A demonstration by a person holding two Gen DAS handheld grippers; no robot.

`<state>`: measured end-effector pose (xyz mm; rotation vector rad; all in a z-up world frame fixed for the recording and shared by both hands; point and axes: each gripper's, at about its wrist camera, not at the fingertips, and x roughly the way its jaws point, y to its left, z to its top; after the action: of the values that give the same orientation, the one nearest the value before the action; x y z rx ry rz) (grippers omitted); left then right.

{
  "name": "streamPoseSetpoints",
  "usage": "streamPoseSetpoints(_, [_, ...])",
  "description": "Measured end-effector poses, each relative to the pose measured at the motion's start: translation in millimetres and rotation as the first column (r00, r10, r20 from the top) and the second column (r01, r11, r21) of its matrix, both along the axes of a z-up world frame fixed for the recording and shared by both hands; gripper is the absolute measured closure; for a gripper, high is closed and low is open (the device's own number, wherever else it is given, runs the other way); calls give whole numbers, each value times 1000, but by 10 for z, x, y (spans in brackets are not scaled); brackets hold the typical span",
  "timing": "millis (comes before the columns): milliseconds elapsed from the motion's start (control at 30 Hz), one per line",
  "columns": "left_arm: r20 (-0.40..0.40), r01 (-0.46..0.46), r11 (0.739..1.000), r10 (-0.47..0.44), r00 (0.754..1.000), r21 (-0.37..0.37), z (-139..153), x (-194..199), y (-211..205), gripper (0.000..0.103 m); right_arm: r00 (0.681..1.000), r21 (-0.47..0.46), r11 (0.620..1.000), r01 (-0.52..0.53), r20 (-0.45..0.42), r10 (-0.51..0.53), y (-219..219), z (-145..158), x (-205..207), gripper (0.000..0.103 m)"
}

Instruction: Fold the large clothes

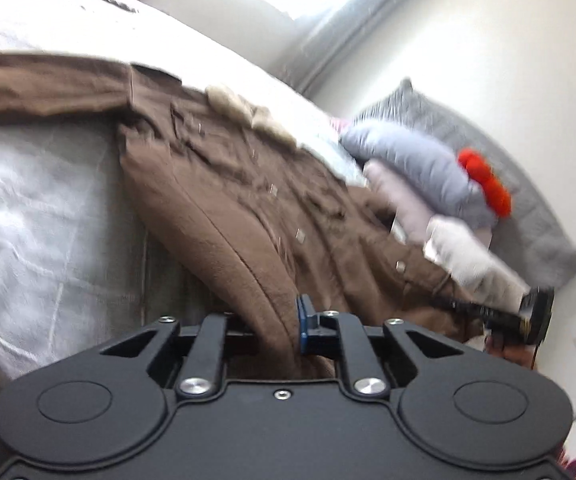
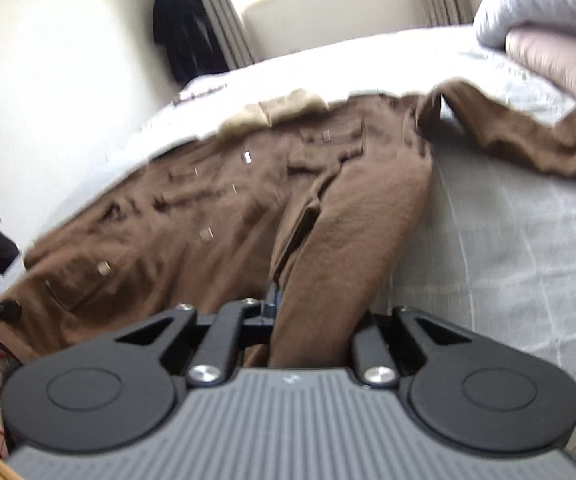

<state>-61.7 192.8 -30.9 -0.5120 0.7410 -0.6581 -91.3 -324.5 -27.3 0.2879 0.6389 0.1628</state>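
A large brown coat point(image 1: 248, 200) with a pale fur collar point(image 1: 244, 110) lies spread on a bed with a light grey cover point(image 1: 40, 200). My left gripper point(image 1: 284, 328) is shut on a fold of the coat's edge near the hem. In the right wrist view the same coat point(image 2: 208, 208) lies with its collar point(image 2: 280, 110) at the far side and one sleeve point(image 2: 519, 128) stretched to the right. My right gripper point(image 2: 288, 312) is shut on the other sleeve, which runs up from the jaws. The right gripper also shows in the left wrist view point(image 1: 527, 316).
A pile of folded clothes point(image 1: 419, 176) with a red item point(image 1: 487, 184) and a grey pillow point(image 1: 507, 184) sit at the head of the bed. Dark clothes point(image 2: 184, 28) hang by the curtain. The bed cover point(image 2: 507, 240) stretches right of the coat.
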Motion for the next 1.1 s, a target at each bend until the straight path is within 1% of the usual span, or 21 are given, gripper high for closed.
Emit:
streamPoseSetpoints(67, [36, -19, 1000, 20, 999, -16, 194, 49, 42, 89, 999, 21, 1000, 6, 33, -7, -46, 193, 31, 93])
streamPoseSetpoints(167, [105, -32, 999, 30, 994, 13, 459, 131, 15, 89, 998, 33, 999, 35, 44, -36, -121, 418, 128, 93])
streamPoseSetpoints(233, [112, -30, 999, 28, 993, 21, 544, 168, -2, 89, 997, 45, 996, 71, 23, -72, -201, 508, 167, 93])
streamPoseSetpoints(300, [89, -31, 999, 27, 996, 44, 580, 181, -2, 89, 995, 67, 993, 97, 1, -98, -295, 522, 160, 93])
streamPoseSetpoints(367, [66, -29, 995, 22, 998, 98, 549, 162, 9, 86, 993, 63, 992, 114, -20, -113, -385, 488, 144, 93])
streamPoseSetpoints(433, [26, -28, 979, 23, 999, 201, 465, 129, 52, 82, 988, 34, 989, 144, -65, -141, -506, 372, 124, 86])
streamPoseSetpoints(500, [11, -45, 954, 44, 999, 297, 324, 59, 122, 71, 978, 7, 982, 188, -92, -187, -654, 237, 71, 65])
streamPoseSetpoints(533, [9, -64, 943, 64, 998, 327, 228, 28, 168, 53, 973, -14, 978, 209, -96, -209, -733, 156, 14, 58])
streamPoseSetpoints(567, [6, -77, 937, 80, 997, 341, 144, 16, 206, 33, 970, -32, 974, 223, -97, -225, -793, 97, -31, 44])
streamPoseSetpoints(600, [1, -86, 933, 91, 996, 350, 61, 12, 229, 26, 965, -48, 971, 236, -103, -240, -849, 27, -76, 34])
streamPoseSetpoints(633, [-7, -84, 930, 93, 996, 357, -17, 19, 235, 21, 963, -56, 970, 235, -124, -240, -907, -70, -109, 31])
streamPoseSetpoints(667, [-21, -69, 931, 82, 996, 359, -111, 53, 220, 21, 963, -53, 974, 220, -147, -225, -942, -162, -126, 27])
streamPoseSetpoints(767, [-90, 2, 931, 33, 995, 364, -413, 192, 94, 21, 963, -13, 986, 168, -212, -167, -947, -489, -158, 25])
streamPoseSetpoints(833, [-157, 40, 933, 18, 987, 358, -646, 282, 20, 21, 962, 12, 990, 141, -239, -134, -906, -739, -187, 24])
streamPoseSetpoints(867, [-174, 48, 941, 11, 985, 334, -743, 312, 6, 22, 963, 1, 990, 142, -231, -139, -878, -842, -196, 23])
streamPoseSetpoints(933, [-154, 46, 959, -3, 988, 280, -780, 281, -10, 25, 966, -31, 986, 162, -199, -165, -795, -962, -219, 24])
streamPoseSetpoints(967, [-163, 72, 968, -33, 986, 241, -777, 260, -41, 47, 966, -34, 986, 164, -195, -168, -740, -957, -221, 29])
streamPoseSetpoints(1000, [-197, 115, 977, -79, 977, 179, -779, 242, -89, 60, 970, -11, 990, 140, -199, -140, -698, -927, -232, 54])
streamPoseSetpoints(1033, [-228, 146, 978, -110, 967, 147, -790, 222, -154, 70, 975, 61, 993, 103, -206, -88, -678, -885, -238, 71])
streamPoseSetpoints(1067, [-218, 160, 976, -124, 968, 151, -768, 184, -221, 78, 977, 114, 990, 80, -205, -55, -657, -819, -255, 79])
streamPoseSetpoints(1100, [-191, 164, 972, -131, 973, 171, -712, 142, -294, 81, 980, 104, 992, 65, -193, -44, -596, -746, -276, 82])
